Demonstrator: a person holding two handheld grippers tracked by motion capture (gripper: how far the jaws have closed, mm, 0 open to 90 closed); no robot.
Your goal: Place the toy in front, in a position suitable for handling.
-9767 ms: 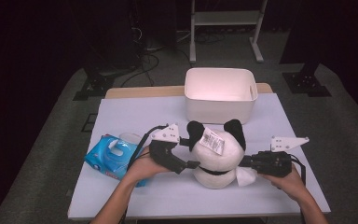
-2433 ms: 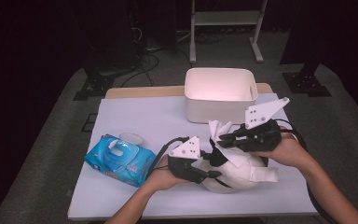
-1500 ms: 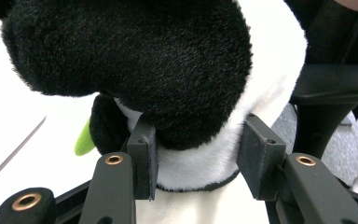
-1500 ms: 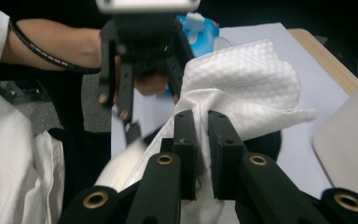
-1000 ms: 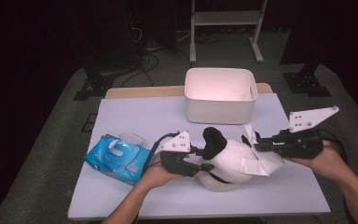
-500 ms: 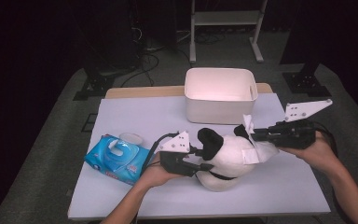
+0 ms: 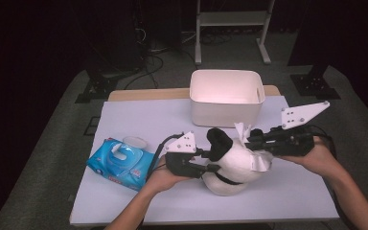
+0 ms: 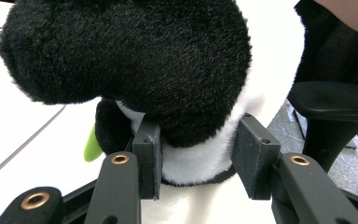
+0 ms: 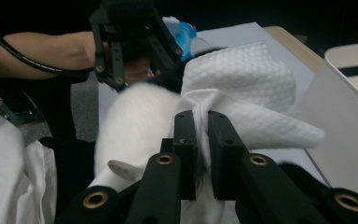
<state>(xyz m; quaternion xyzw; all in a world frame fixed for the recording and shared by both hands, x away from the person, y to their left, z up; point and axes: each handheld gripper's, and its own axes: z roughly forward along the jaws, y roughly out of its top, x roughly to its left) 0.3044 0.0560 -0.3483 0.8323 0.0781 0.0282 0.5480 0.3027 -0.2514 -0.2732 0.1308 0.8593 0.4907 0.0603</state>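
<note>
A white and black plush toy (image 7: 235,167) lies on the white table (image 7: 148,115), in front of the bin. My left gripper (image 7: 213,160) comes in from the left and is shut on a black furry part of the toy (image 8: 144,60); its pads (image 8: 149,154) press the fur from both sides. From the right, my right gripper (image 7: 250,139) is shut on a white wipe (image 9: 242,93). The wipe is bunched against the toy's white top (image 9: 135,121). A loose corner of the wipe (image 7: 242,130) sticks up.
A white open bin (image 7: 225,103) stands just behind the toy, close to the right gripper. A blue pack of wipes (image 7: 120,163) lies left of the left hand. The table's right edge runs under the right forearm.
The right gripper has slid a little to the left across the top of the toy, dragging the wipe with it. The left gripper and the toy have stayed put.
</note>
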